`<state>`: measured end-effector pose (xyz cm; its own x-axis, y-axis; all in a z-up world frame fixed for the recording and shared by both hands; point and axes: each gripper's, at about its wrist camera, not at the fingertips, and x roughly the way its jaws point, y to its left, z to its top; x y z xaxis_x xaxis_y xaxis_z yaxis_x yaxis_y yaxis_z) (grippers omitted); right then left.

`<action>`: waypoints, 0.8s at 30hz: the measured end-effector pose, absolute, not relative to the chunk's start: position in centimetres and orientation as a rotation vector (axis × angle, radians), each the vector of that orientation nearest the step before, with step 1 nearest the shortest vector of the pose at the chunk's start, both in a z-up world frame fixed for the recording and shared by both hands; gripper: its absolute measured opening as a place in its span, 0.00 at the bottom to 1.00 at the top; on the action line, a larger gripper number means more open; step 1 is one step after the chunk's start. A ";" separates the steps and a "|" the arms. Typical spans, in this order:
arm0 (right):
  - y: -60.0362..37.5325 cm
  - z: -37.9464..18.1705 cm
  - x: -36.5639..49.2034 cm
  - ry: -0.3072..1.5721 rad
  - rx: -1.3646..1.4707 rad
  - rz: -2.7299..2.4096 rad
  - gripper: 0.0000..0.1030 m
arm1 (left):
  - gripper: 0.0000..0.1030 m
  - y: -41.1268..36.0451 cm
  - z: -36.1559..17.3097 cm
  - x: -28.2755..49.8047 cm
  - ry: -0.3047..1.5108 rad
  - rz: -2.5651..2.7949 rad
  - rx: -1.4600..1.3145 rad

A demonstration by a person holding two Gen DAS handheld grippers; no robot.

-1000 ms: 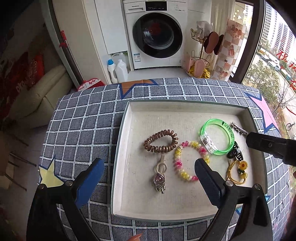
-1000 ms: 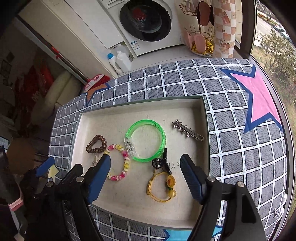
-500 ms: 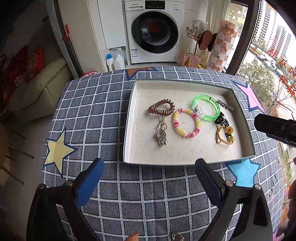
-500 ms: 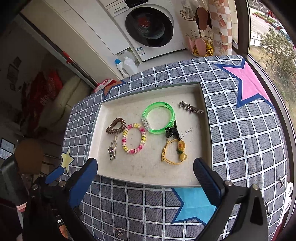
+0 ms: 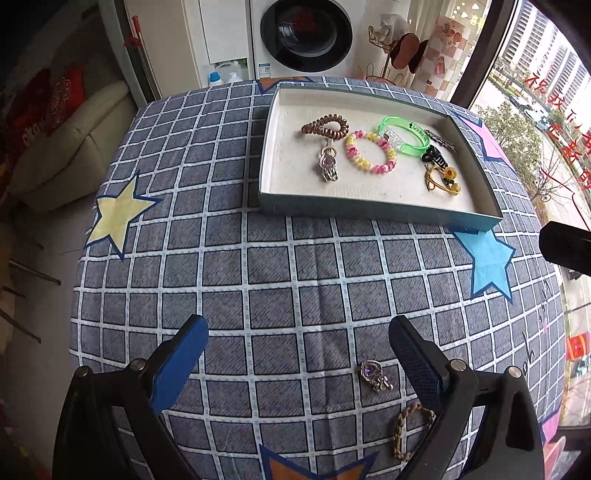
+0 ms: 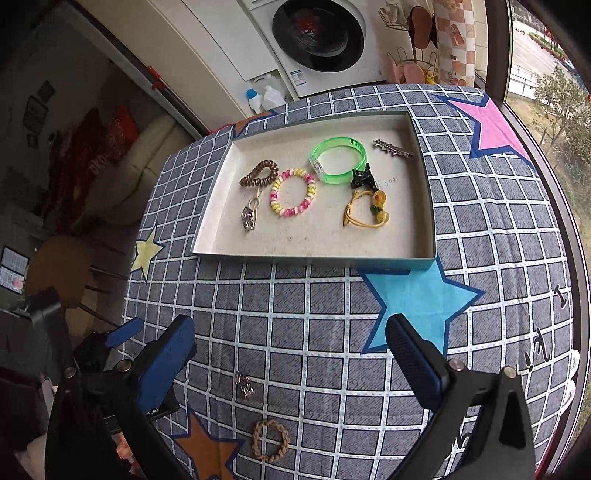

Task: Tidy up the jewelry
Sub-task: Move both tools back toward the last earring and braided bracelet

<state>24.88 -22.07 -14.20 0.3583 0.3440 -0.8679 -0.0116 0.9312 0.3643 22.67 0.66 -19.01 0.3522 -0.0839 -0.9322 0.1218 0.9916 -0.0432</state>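
A shallow blue-sided tray [image 5: 376,213] [image 6: 314,256] lies on the checked cloth. In it are a brown coil tie [image 5: 325,126] [image 6: 259,172] with a silver charm, a pink-yellow bead bracelet [image 5: 370,152] [image 6: 292,192], a green bangle [image 5: 404,135] [image 6: 338,159], a black clip [image 6: 363,177], a yellow sunflower tie [image 5: 441,179] [image 6: 367,211] and a silver hair clip [image 6: 393,148]. On the cloth near me lie a silver pendant [image 5: 375,374] [image 6: 244,384] and a braided tan ring [image 5: 408,430] [image 6: 270,440]. My left gripper [image 5: 295,354] is open above the cloth, the pendant just inside its right finger. My right gripper [image 6: 290,354] stands open, empty.
A washing machine [image 5: 304,33] [image 6: 319,37], detergent bottles [image 6: 264,96] and a shoe rack [image 5: 400,61] stand beyond the table. A cream sofa [image 5: 70,140] is to the left, a window to the right. Coloured stars are printed on the cloth.
Both grippers have drawn back from the tray toward the near side of the table. The pendant and braided ring have come into view. The right gripper's jaws have widened.
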 end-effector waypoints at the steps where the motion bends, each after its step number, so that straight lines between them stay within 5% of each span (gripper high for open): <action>1: -21.9 -14.4 24.4 1.196 0.318 0.235 1.00 | 1.00 0.7 -19.2 22.3 1.209 -0.135 0.034; 24: -19.9 -20.3 13.3 1.357 0.229 0.161 1.00 | 1.00 0.8 -23.0 19.5 1.338 -0.164 -0.069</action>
<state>13.27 -19.92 -20.26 0.2065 0.2465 -0.9469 0.0179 0.9666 0.2556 19.51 0.85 -22.97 0.2213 -0.1583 -0.9623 0.0794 0.9864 -0.1440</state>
